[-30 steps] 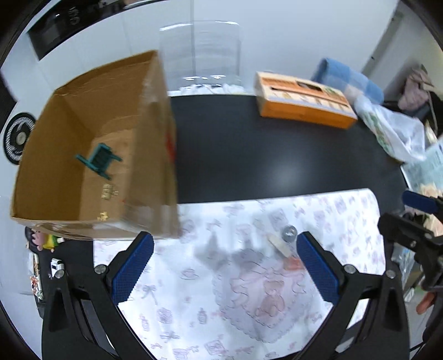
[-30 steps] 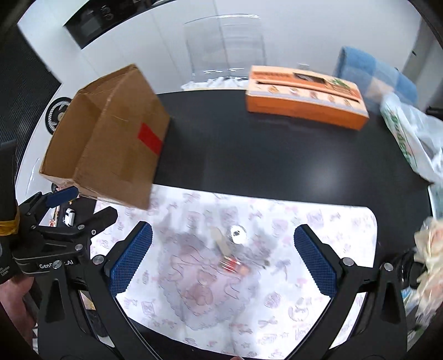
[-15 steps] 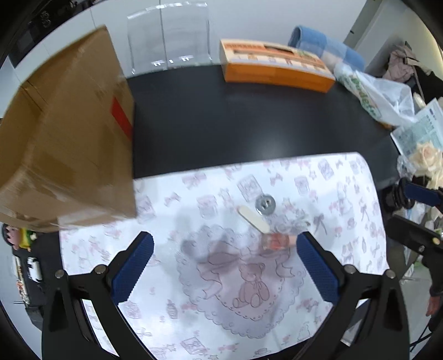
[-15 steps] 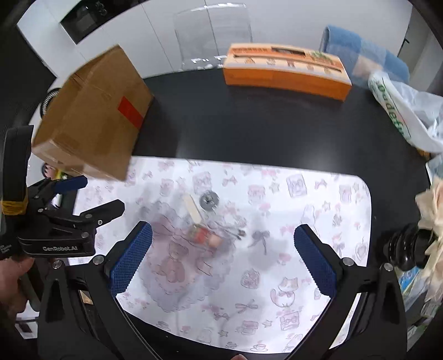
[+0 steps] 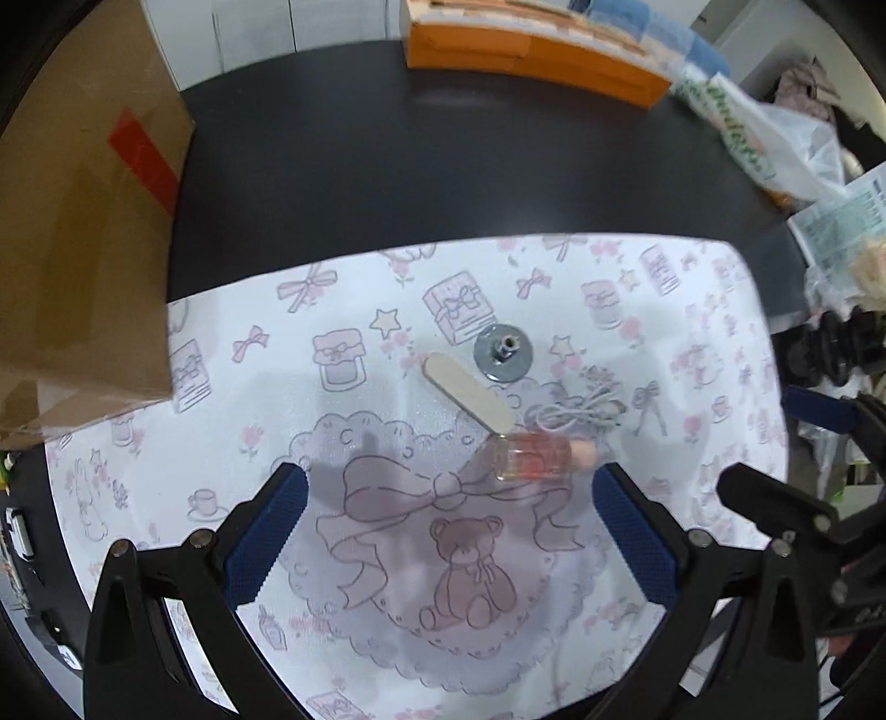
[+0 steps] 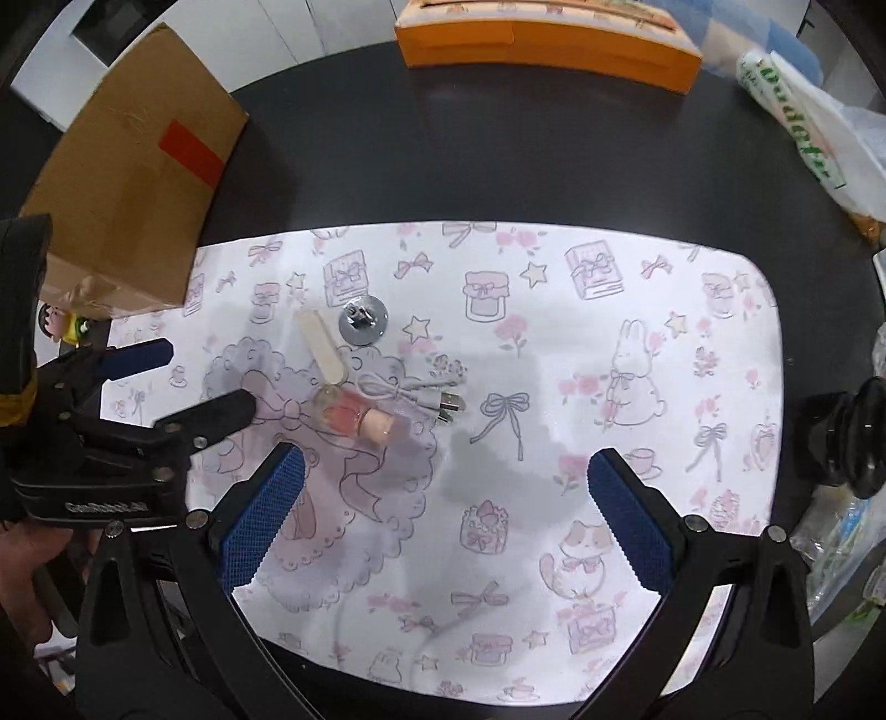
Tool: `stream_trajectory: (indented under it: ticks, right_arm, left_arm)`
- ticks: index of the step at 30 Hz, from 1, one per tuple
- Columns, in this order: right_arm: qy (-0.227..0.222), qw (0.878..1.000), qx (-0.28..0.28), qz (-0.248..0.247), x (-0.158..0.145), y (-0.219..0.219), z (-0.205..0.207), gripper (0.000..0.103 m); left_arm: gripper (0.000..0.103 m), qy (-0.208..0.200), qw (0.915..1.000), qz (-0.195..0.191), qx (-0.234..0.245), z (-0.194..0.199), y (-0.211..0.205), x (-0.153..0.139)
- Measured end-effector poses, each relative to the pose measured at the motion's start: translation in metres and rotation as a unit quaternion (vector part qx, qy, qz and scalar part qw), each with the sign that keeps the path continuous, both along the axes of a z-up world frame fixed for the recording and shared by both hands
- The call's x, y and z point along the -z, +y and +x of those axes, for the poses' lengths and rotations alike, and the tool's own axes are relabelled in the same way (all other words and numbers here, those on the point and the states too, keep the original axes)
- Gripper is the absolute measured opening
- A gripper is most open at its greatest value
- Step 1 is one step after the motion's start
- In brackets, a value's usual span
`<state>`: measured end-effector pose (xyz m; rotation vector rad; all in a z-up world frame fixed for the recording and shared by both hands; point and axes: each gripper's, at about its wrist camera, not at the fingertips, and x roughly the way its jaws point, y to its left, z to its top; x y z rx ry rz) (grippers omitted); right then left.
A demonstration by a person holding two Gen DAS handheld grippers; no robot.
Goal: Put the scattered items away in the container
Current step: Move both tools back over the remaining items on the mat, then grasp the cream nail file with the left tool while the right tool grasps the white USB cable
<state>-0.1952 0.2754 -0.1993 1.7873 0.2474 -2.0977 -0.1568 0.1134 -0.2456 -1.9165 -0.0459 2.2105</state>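
A small pile lies on the printed mat (image 5: 232,443) (image 6: 609,288): a pink-filled glass bottle with a pale cap (image 5: 531,457) (image 6: 354,416), a beige nail file (image 5: 468,400) (image 6: 324,346), a round metal disc (image 5: 503,352) (image 6: 362,320) and a coiled white USB cable (image 5: 581,407) (image 6: 412,390). The cardboard box (image 5: 83,232) (image 6: 133,183) stands at the left, only its outer side showing. My left gripper (image 5: 448,531) hangs open just short of the bottle. My right gripper (image 6: 443,509) is open too, nothing between its fingers, the bottle ahead-left. In the right wrist view the left gripper (image 6: 183,382) shows at the left edge.
An orange carton (image 5: 531,61) (image 6: 548,44) lies across the far side of the black table (image 5: 443,166). A plastic bag (image 5: 775,144) (image 6: 819,144) and papers sit at the right. A black knob-like object (image 6: 858,437) stands off the mat's right edge.
Both grippers have come down and closer over the mat. The left view swung right, away from the box's open top, onto the bottle pile. Both stay open.
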Motion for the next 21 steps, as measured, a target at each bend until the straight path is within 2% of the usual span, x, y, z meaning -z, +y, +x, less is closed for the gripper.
stream_trajectory:
  ticks: [2, 4, 6, 7, 8, 9, 17, 19, 21]
  right_arm:
    - [-0.011, 1.0, -0.003, 0.001, 0.011, -0.001, -0.004, 0.1]
    - [-0.017, 1.0, -0.009, 0.007, 0.023, -0.003, -0.008, 0.095]
    - [-0.022, 0.999, -0.015, 0.018, 0.035, -0.004, -0.012, 0.085]
    - [-0.023, 0.999, -0.016, 0.023, 0.04, -0.004, -0.014, 0.08]
    - [-0.025, 0.999, -0.016, 0.025, 0.044, -0.004, -0.016, 0.072]
    - [-0.028, 0.999, -0.017, 0.028, 0.049, -0.005, -0.017, 0.067]
    - [-0.043, 0.997, -0.055, 0.044, 0.074, -0.018, -0.021, 0.066]
    - [-0.048, 0.996, -0.06, 0.045, 0.078, -0.019, -0.022, 0.065]
    - [-0.051, 0.996, -0.066, 0.045, 0.082, -0.021, -0.024, 0.059]
  left_arm:
    - [0.099, -0.003, 0.9999, -0.012, 0.003, -0.005, 0.004, 0.01]
    - [0.089, -0.014, 0.9995, -0.029, 0.005, -0.009, 0.008, 0.021]
    - [0.078, -0.028, 0.9992, -0.03, 0.002, -0.012, 0.009, 0.034]
    - [0.075, -0.035, 0.9989, -0.03, 0.001, -0.014, 0.01, 0.04]
    - [0.073, -0.039, 0.9988, -0.03, 0.0, -0.015, 0.011, 0.045]
    - [0.073, -0.04, 0.9988, -0.028, -0.002, -0.016, 0.011, 0.048]
    - [0.073, -0.043, 0.9989, -0.013, -0.012, -0.019, 0.019, 0.06]
    - [0.072, -0.039, 0.9989, -0.021, -0.013, -0.02, 0.022, 0.061]
    - [0.072, -0.033, 0.9987, -0.037, -0.008, -0.021, 0.028, 0.061]
